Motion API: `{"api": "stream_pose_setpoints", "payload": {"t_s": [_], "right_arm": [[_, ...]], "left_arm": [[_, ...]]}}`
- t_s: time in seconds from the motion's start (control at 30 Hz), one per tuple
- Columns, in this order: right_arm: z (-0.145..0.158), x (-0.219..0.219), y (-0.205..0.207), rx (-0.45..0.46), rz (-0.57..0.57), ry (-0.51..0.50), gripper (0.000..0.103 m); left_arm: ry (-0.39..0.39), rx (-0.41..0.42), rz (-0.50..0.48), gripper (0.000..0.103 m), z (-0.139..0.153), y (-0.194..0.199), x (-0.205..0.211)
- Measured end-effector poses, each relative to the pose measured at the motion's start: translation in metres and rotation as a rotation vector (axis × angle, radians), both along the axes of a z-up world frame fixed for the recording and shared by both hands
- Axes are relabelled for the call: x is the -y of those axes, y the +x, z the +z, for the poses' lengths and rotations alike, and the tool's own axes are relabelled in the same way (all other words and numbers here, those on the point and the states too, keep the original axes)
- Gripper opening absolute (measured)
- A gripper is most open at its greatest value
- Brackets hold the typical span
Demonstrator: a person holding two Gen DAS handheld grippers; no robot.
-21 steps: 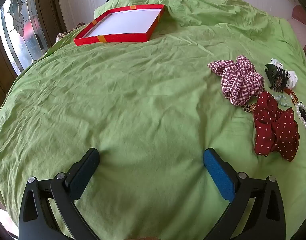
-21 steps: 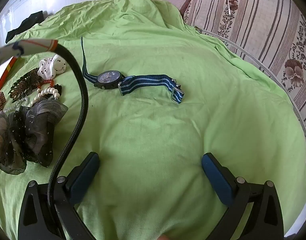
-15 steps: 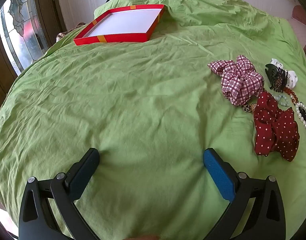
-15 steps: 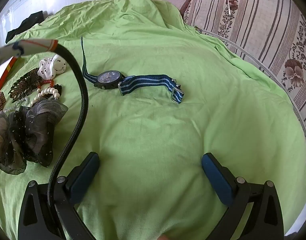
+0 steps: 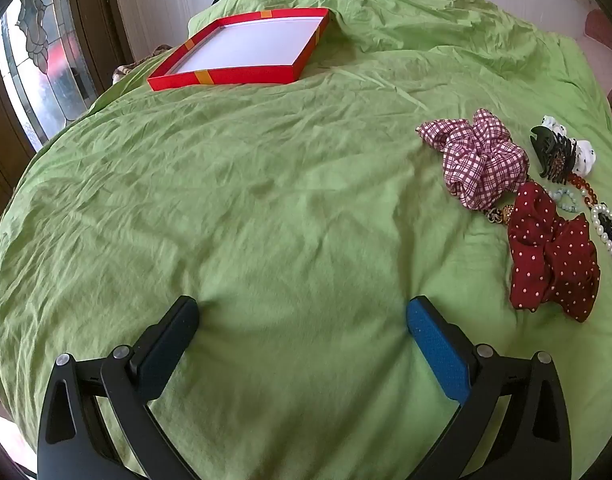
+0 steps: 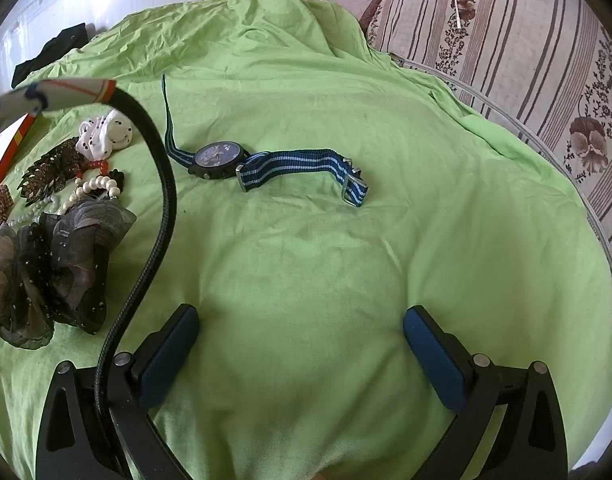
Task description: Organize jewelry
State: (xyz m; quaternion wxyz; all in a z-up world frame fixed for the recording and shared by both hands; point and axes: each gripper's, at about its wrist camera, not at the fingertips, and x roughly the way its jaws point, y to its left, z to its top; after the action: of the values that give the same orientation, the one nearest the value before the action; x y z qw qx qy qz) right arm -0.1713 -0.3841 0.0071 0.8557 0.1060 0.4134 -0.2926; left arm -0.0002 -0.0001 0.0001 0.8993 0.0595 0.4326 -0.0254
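jewelry point(image 5: 586, 196) lies heaped on the green bed cover point(image 5: 265, 200): bead bracelets, a pearl strand point(image 5: 605, 224) and a dark claw clip point(image 5: 554, 156), tangled among a checked scrunchie point(image 5: 482, 160) and a red dotted bow point(image 5: 552, 256). a blue-striped watch point(image 6: 221, 160) lies apart from the heap, strap stretched flat. well away, at the far edge of the bed, a shallow red box point(image 5: 241, 46) sits bare inside, likely the place i am meant to sort everything into. i hold my left hand-held gripper point(image 5: 301, 320) and right hand-held gripper point(image 6: 299, 326) tilted down over bare cover, jaws spread wide, nothing between them. a black cable point(image 6: 161, 208) arcs across the right view.
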Motion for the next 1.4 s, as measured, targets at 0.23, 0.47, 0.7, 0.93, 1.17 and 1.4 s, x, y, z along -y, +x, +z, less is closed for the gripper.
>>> {"api": "stream_pose_setpoints", "payload": {"t_s": [0.23,0.47,0.7,0.93,1.17,1.4], "right_arm": [[0.0,-0.001,0.005,-0.027,0.0,-0.007,0.103],[0.001,0.0,0.005,-0.032,-0.005,0.011,0.103],[0.001,0.001,0.001,-0.016,-0.002,0.026,0.103],[0.001,-0.002,0.001,-0.022,-0.001,0.007,0.103],[0.001,-0.001,-0.001,-0.015,0.023,0.025,0.103],[0.001,0.002,-0.003,-0.012,0.03,0.041,0.103]], "left_arm": [[0.025,0.002,0.003,0.103,-0.001,-0.003,0.003],[0.031,0.001,0.015,0.103,0.0,-0.007,0.003],[0.008,-0.008,0.013,0.103,0.001,-0.008,0.0],[0.029,0.009,0.012,0.103,0.003,-0.011,0.0],[0.025,0.009,0.013,0.103,0.004,-0.012,0.003],[0.025,0.008,0.014,0.103,0.004,-0.011,0.004]]}}
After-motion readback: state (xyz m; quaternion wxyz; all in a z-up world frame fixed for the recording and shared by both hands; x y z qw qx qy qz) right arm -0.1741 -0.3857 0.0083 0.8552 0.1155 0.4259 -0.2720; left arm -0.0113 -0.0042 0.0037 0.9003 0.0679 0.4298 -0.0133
